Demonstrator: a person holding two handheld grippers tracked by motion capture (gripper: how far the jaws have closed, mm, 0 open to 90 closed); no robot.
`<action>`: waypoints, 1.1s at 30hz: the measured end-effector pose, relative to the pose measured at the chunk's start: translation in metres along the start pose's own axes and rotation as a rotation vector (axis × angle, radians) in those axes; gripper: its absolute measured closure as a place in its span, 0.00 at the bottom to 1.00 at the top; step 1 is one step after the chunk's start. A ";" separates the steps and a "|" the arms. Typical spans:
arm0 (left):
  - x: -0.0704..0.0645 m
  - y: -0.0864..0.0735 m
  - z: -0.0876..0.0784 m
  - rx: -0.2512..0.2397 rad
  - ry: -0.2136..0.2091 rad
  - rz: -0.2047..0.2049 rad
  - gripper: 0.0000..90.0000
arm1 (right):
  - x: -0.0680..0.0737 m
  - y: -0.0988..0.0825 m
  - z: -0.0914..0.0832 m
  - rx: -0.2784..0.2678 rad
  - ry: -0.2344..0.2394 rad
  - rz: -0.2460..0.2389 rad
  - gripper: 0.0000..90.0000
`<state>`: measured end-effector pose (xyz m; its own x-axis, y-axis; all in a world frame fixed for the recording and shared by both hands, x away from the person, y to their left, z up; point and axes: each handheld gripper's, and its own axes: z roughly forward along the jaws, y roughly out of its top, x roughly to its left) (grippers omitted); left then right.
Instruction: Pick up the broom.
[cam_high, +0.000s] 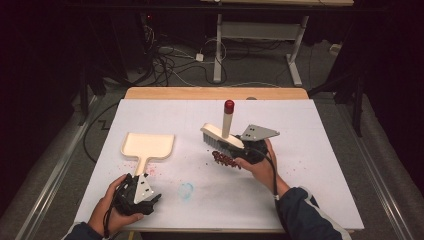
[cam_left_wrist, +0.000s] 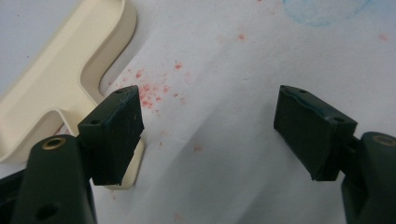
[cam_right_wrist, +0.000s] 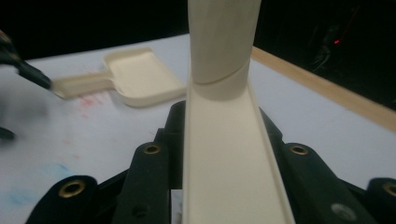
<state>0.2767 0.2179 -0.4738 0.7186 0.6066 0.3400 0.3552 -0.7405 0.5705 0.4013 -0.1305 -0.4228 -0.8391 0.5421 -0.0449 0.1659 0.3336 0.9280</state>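
White paper covers the tabletop (cam_high: 310, 150), stained with red specks and a blue smudge (cam_high: 186, 190) at lower centre. At the middle of the high view a cream brush (cam_high: 222, 135) with a red-capped handle is clamped by its head in the right tongs (cam_high: 247, 150), above a heap of dark red bits (cam_high: 226, 159). Left of centre a cream dustpan (cam_high: 147, 146) is laid flat; the left tongs (cam_left_wrist: 208, 135) are held wide apart at its handle end, nothing gripped.

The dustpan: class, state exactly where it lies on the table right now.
In the high view the dustpan lies flat on the left side of the table, its handle pointing toward the left tongs, with the brush to its right.
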 end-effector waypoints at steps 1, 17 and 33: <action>0.000 0.000 0.000 0.000 0.000 0.001 0.26 | 0.008 0.001 0.004 0.000 0.014 0.032 0.75; 0.000 -0.001 0.000 0.001 -0.005 0.013 0.27 | 0.066 -0.020 0.052 0.070 -0.221 0.209 0.75; -0.001 0.001 0.000 0.006 -0.011 0.016 0.28 | 0.029 -0.034 0.020 0.076 -0.429 0.355 0.75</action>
<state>0.2760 0.2166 -0.4741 0.7309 0.5914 0.3405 0.3473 -0.7519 0.5604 0.3812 -0.1106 -0.4631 -0.4420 0.8910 0.1042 0.4495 0.1195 0.8853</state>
